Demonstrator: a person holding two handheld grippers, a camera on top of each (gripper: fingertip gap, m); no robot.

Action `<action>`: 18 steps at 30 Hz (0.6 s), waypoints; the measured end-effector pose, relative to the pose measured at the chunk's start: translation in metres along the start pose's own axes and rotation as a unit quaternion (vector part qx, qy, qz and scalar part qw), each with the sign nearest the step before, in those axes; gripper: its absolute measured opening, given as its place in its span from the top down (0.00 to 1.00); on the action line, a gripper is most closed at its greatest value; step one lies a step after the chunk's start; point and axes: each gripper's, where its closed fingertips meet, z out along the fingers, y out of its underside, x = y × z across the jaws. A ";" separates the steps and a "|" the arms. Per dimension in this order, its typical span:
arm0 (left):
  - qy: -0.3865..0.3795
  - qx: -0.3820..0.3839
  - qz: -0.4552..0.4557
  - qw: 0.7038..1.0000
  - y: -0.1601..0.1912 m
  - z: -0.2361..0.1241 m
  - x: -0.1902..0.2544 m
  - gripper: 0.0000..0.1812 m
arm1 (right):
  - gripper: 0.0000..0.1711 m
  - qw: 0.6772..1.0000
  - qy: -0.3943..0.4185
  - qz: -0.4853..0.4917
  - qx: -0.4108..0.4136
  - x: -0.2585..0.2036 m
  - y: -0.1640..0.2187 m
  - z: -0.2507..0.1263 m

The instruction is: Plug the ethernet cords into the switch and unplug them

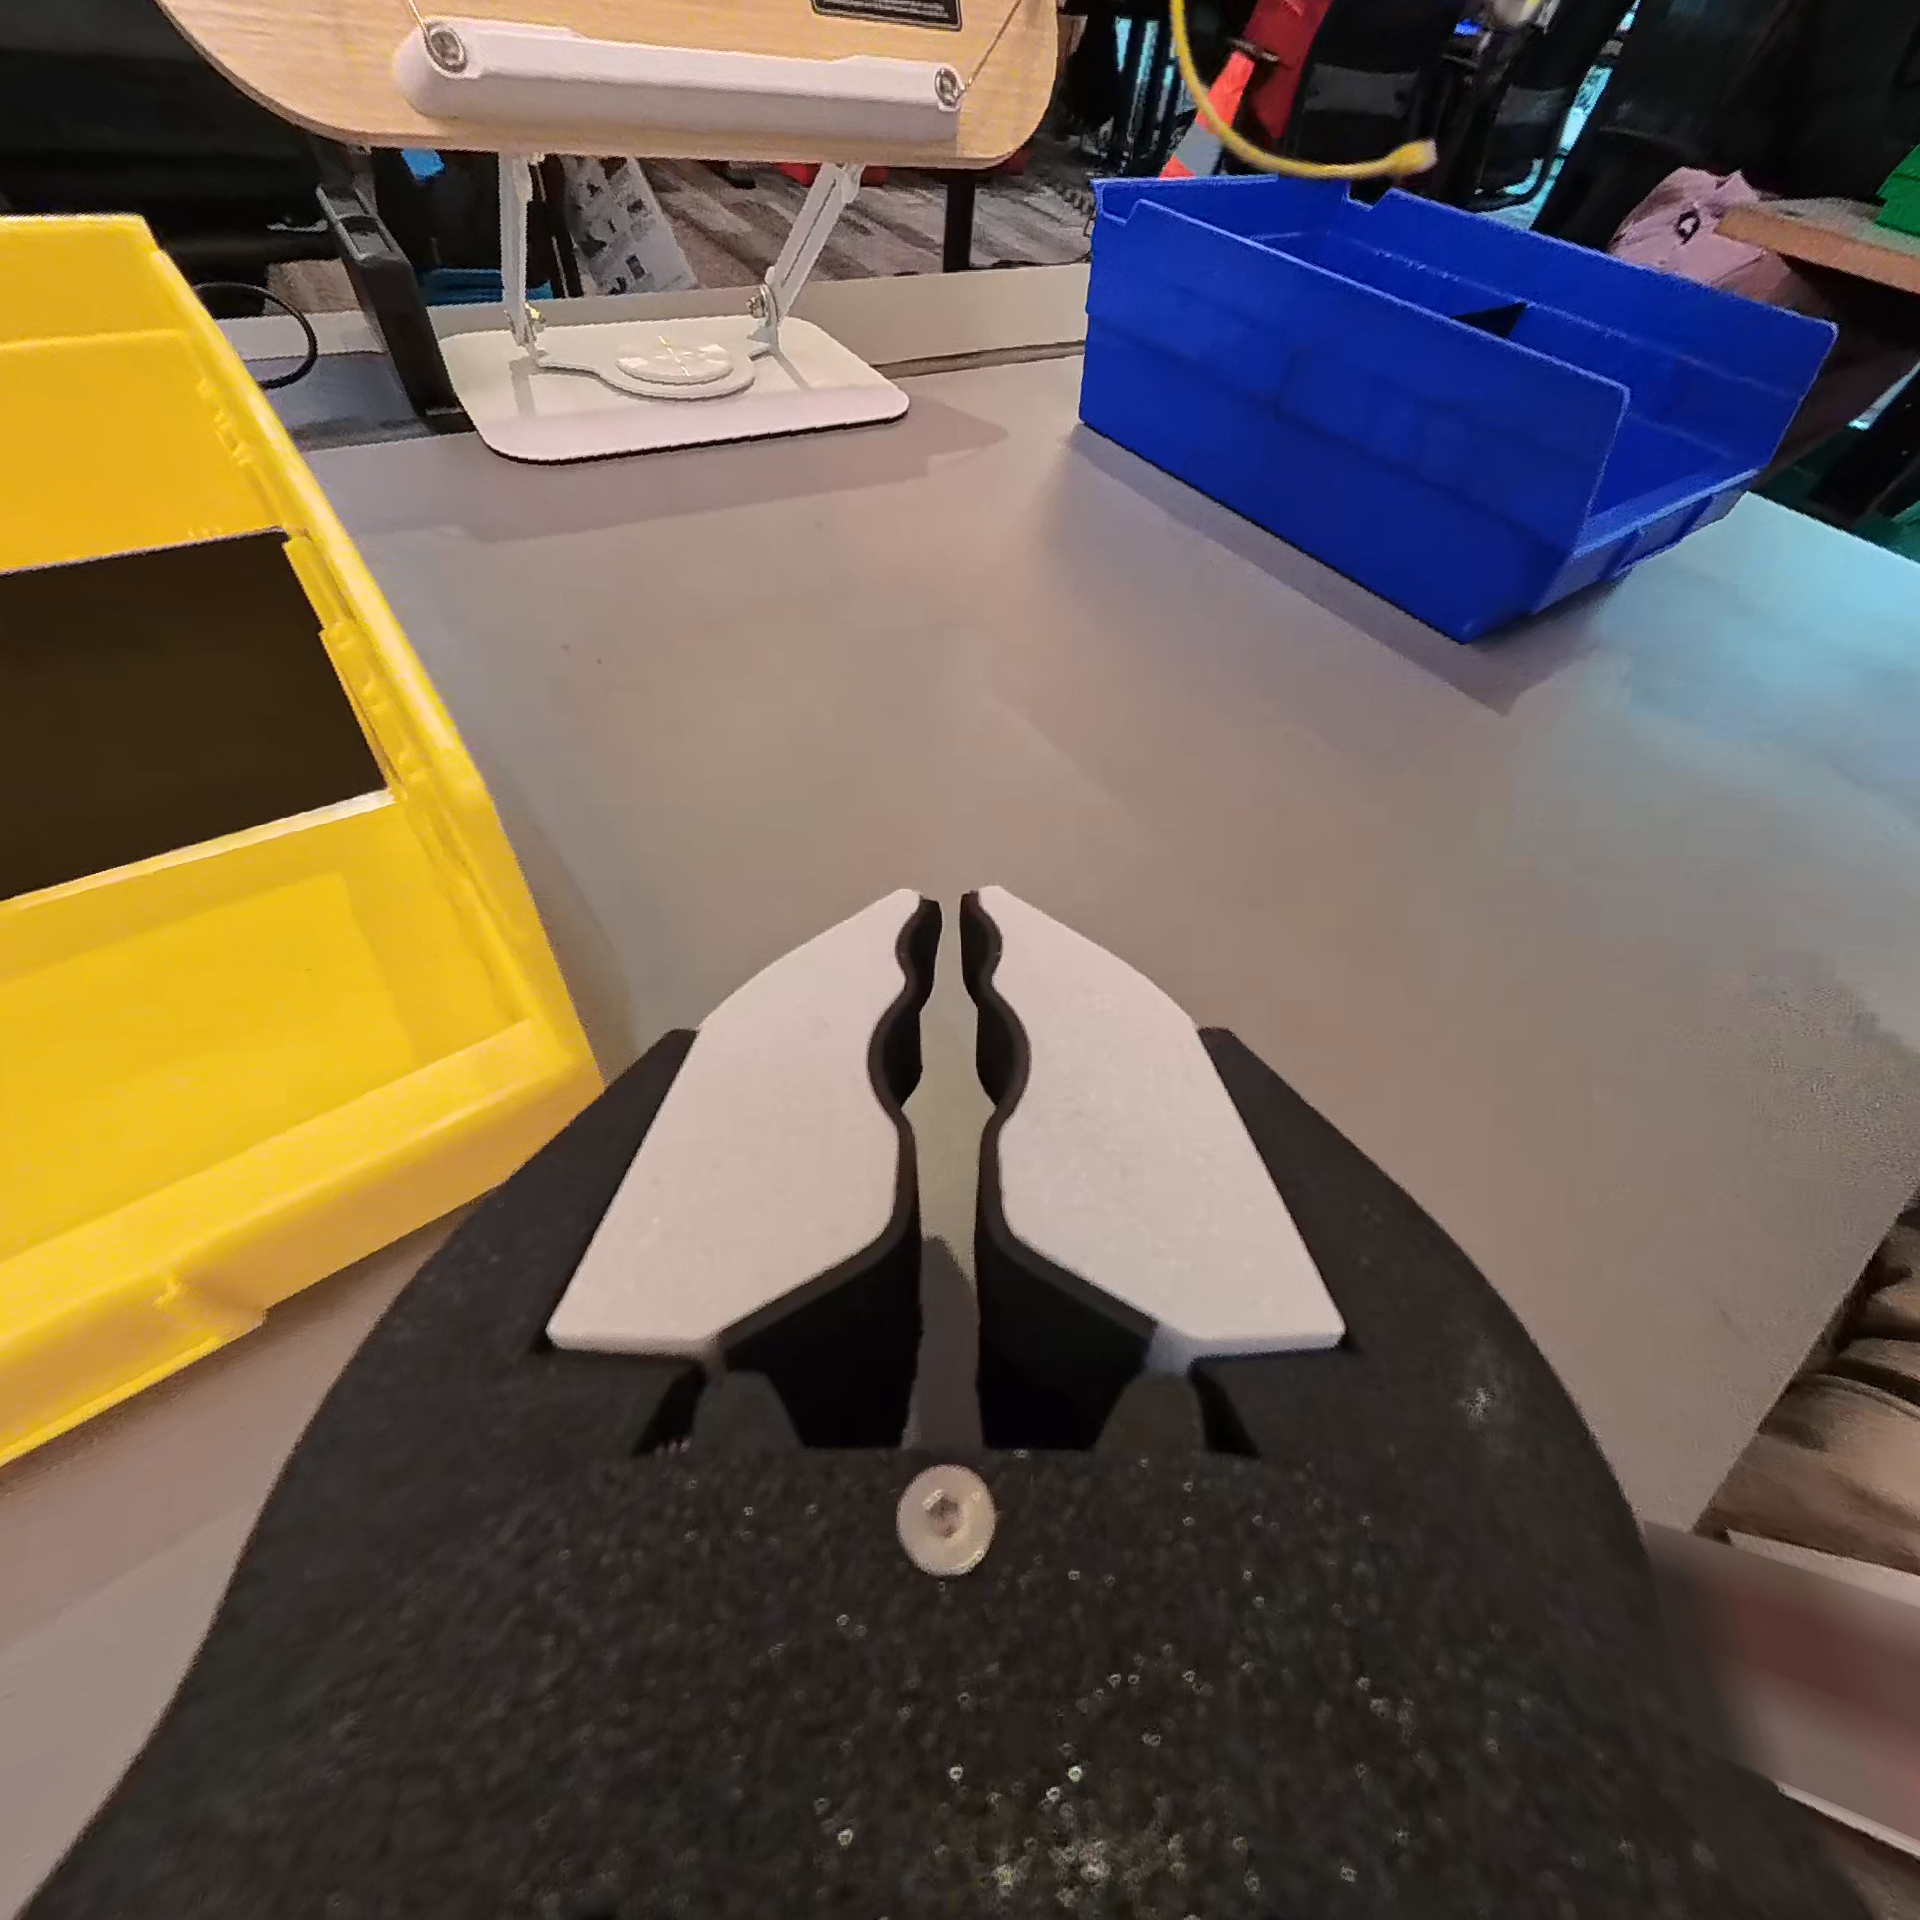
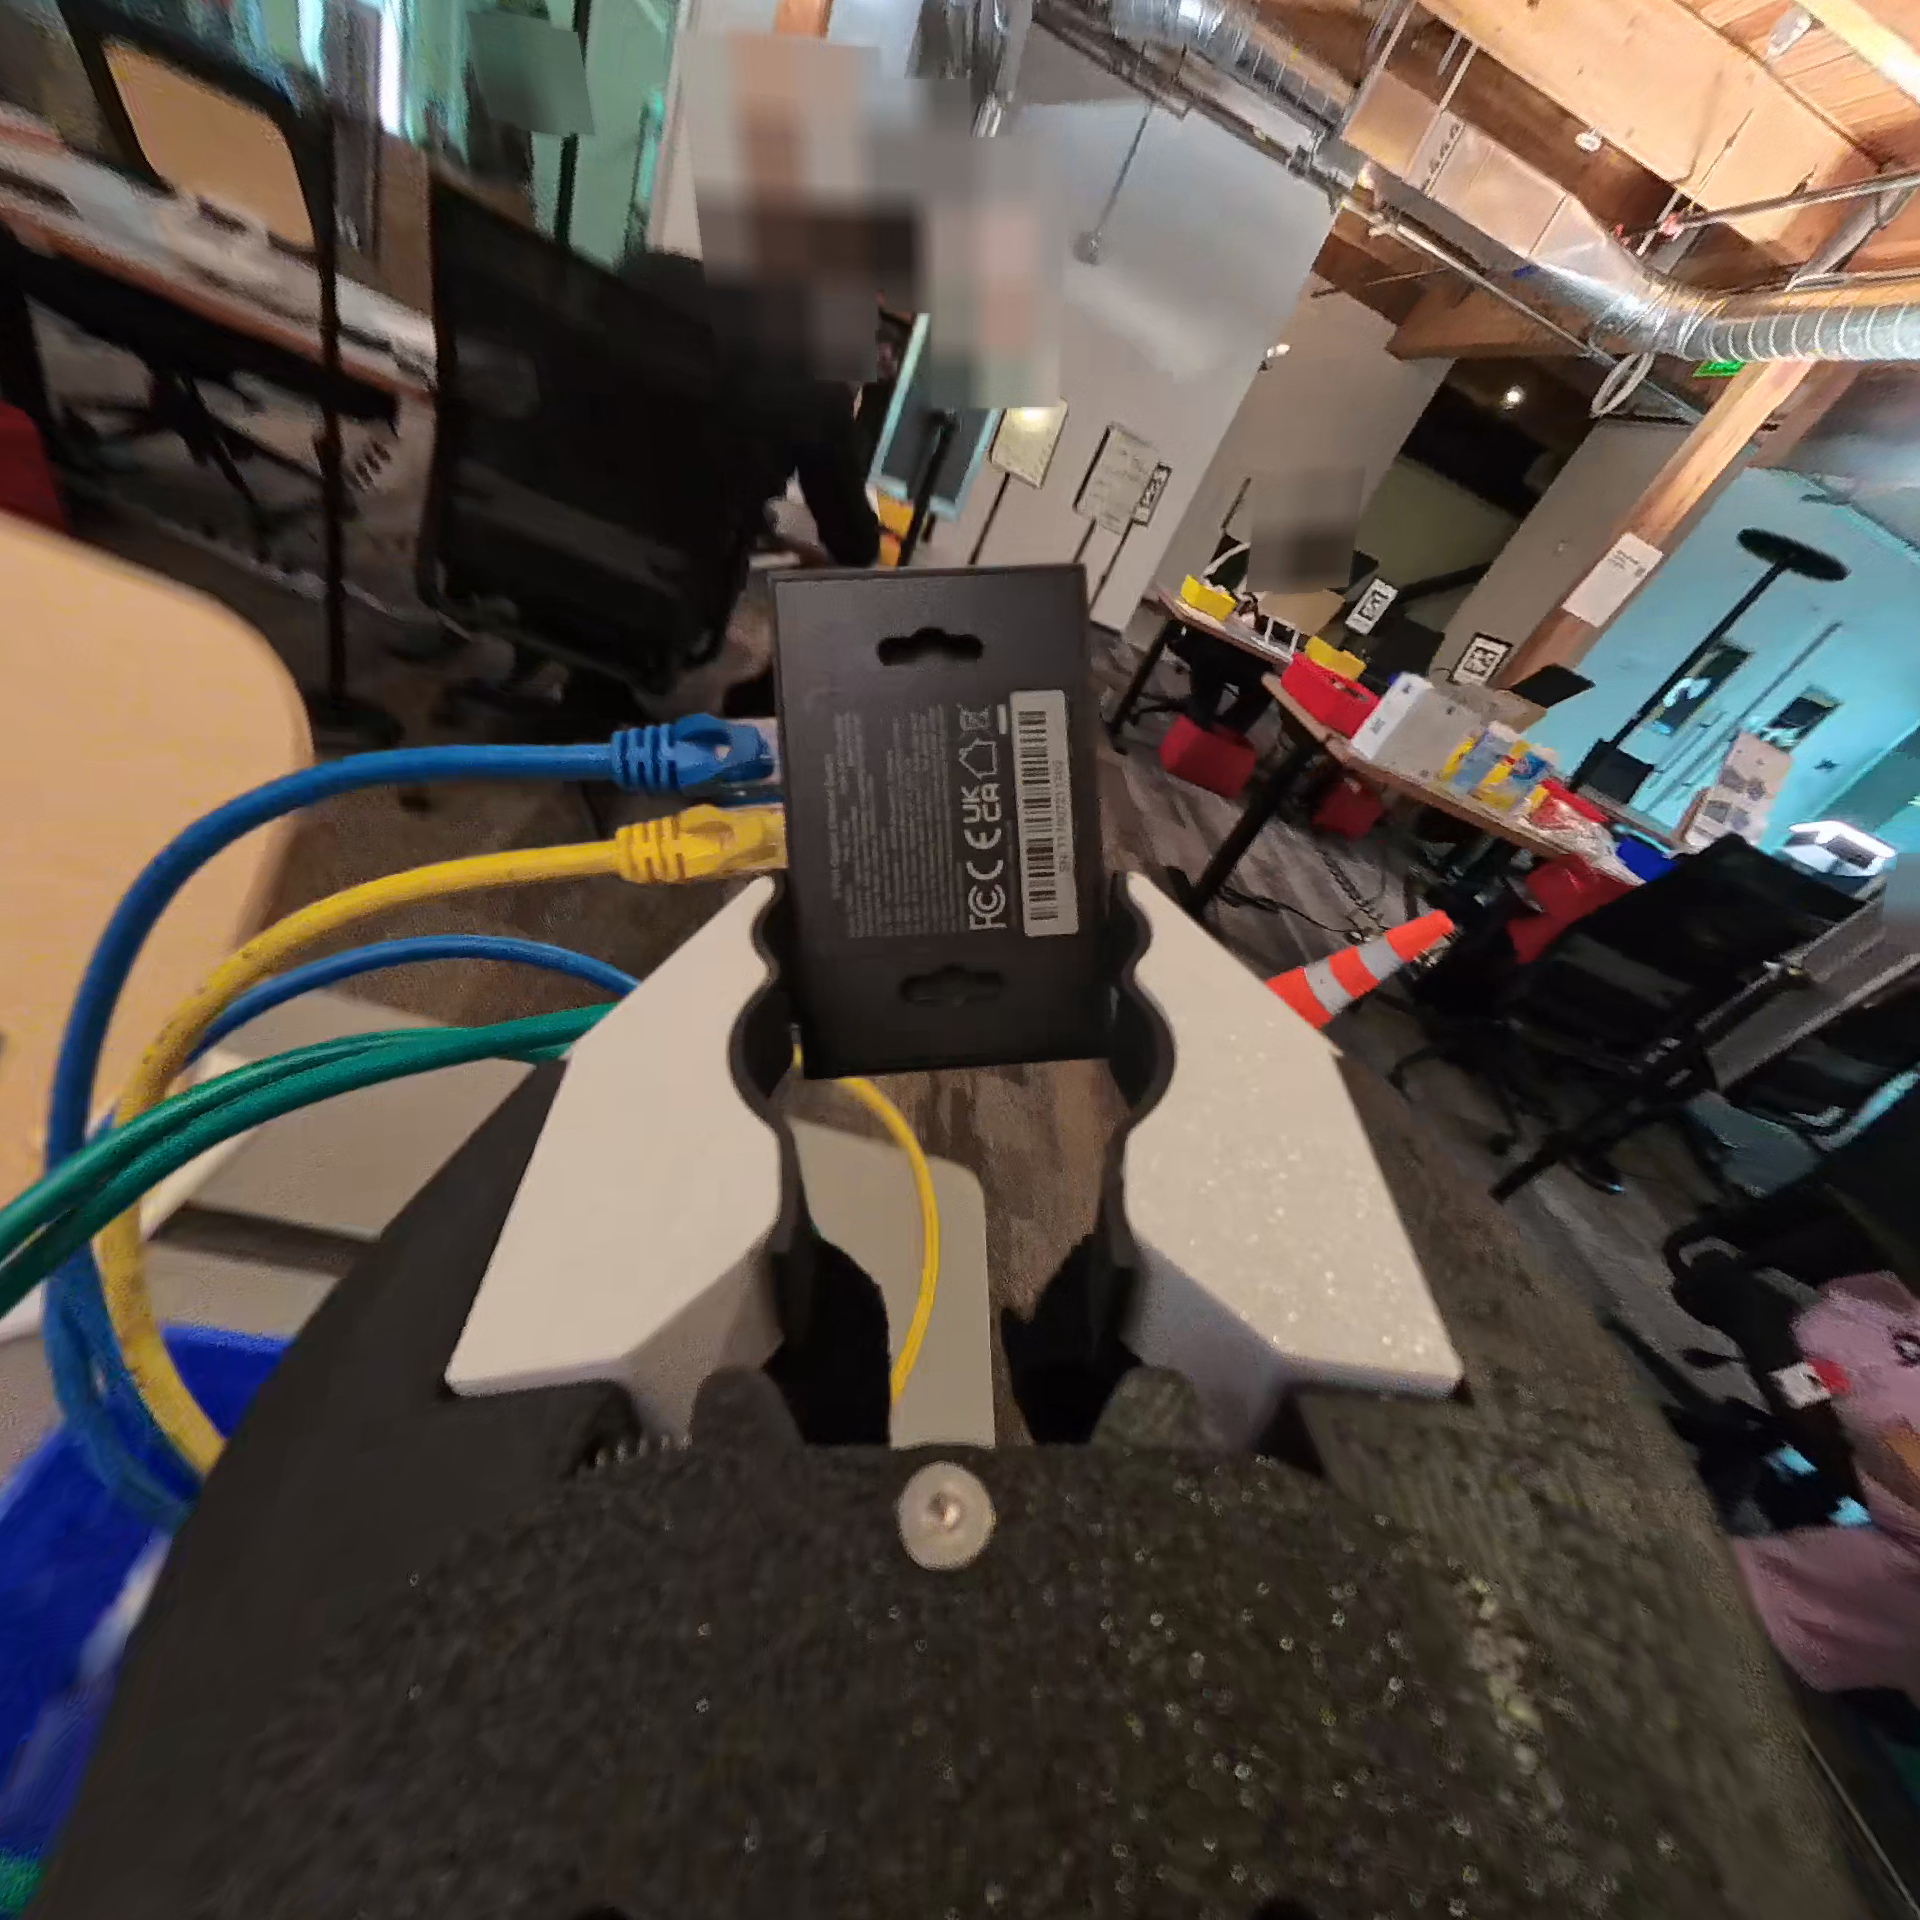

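My right gripper (image 2: 943, 935) is shut on a black switch (image 2: 935, 810) and holds it high in the air, underside toward the camera. A blue cord (image 2: 681, 750) and a yellow cord (image 2: 691, 844) are plugged into the switch's left side. Green cords (image 2: 291, 1081) hang loose below them. My left gripper (image 1: 950, 906) is shut and empty, low over the grey table (image 1: 1039, 727). In the left wrist view a yellow cord end (image 1: 1397, 161) dangles above the blue bin (image 1: 1403, 416).
A yellow bin (image 1: 208, 935) with a black divider stands at the left. A white stand (image 1: 686, 384) with a wooden board sits at the back. The table's right edge (image 1: 1818, 1299) is close. Chairs, tables and an orange cone (image 2: 1361, 966) fill the room behind. Spacing between my two grippers at the tips: around 65 centimetres.
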 end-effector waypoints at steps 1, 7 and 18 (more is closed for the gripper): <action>-0.003 0.001 0.005 1.000 0.000 -0.001 -0.001 0.98 | 0.65 1.000 0.002 -0.014 -0.017 -0.014 0.025 0.005; -0.015 0.001 0.007 1.000 0.000 -0.003 -0.007 0.98 | 0.65 0.989 0.000 -0.085 -0.123 -0.088 0.146 0.023; -0.019 -0.006 0.017 1.000 0.002 -0.001 -0.007 0.98 | 0.66 0.983 0.059 -0.114 -0.127 -0.081 0.134 0.052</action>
